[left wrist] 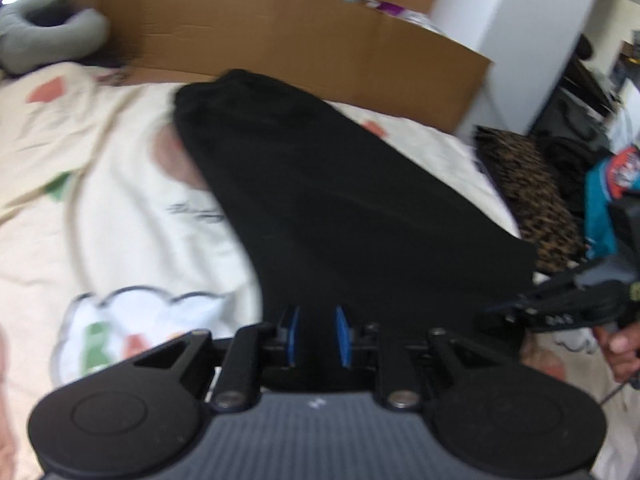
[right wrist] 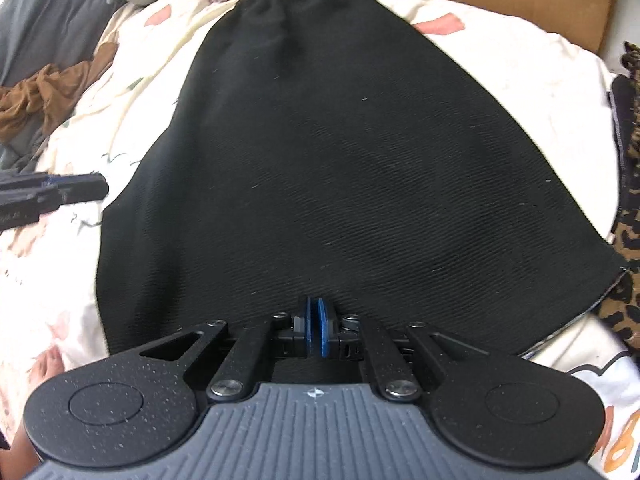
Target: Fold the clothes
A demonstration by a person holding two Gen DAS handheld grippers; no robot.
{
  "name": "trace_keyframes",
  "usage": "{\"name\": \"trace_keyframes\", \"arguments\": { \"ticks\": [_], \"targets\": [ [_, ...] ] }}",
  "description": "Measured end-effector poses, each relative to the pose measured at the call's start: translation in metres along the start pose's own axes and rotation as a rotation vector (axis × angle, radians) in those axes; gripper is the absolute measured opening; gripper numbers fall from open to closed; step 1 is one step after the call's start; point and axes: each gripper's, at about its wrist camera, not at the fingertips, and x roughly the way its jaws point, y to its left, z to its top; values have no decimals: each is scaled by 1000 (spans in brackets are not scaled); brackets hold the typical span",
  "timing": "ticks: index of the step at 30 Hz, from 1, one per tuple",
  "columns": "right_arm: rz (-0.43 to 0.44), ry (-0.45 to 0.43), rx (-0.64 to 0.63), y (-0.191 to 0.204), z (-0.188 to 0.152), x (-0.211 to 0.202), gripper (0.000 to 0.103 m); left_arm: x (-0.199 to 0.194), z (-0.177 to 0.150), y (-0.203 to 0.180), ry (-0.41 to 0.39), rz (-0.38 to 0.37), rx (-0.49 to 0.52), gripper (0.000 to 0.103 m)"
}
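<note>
A black garment (left wrist: 320,200) lies spread on a cream printed bed cover (left wrist: 100,220); it fills the right wrist view (right wrist: 340,160), narrowing toward the far end. My left gripper (left wrist: 317,334) has its blue pads a little apart with the garment's near edge running between them. My right gripper (right wrist: 316,330) is shut on the garment's near hem, blue pads pressed together. The right gripper also shows at the right in the left wrist view (left wrist: 560,308), and the left gripper at the left in the right wrist view (right wrist: 52,196).
A cardboard panel (left wrist: 300,32) stands along the far side of the bed. A grey neck pillow (left wrist: 48,32) lies at the far left. A brown cloth (right wrist: 40,100) and a grey pillow (right wrist: 48,20) are left; a leopard-print fabric (left wrist: 528,192) lies at the right bed edge.
</note>
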Motion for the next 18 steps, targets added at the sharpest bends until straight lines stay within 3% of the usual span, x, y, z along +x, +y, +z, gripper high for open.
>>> {"name": "trace_keyframes", "arguments": {
  "ticks": [6, 12, 18],
  "targets": [
    [-68, -15, -2, -19, 0, 0, 5, 22, -9, -19, 53, -52, 62, 21],
    [-125, -24, 30, -42, -6, -2, 8, 31, -29, -8, 142, 12, 46, 23],
    [-169, -45, 71, -66, -16, -11, 6, 27, -38, 6, 168, 67, 27, 15]
  ]
}}
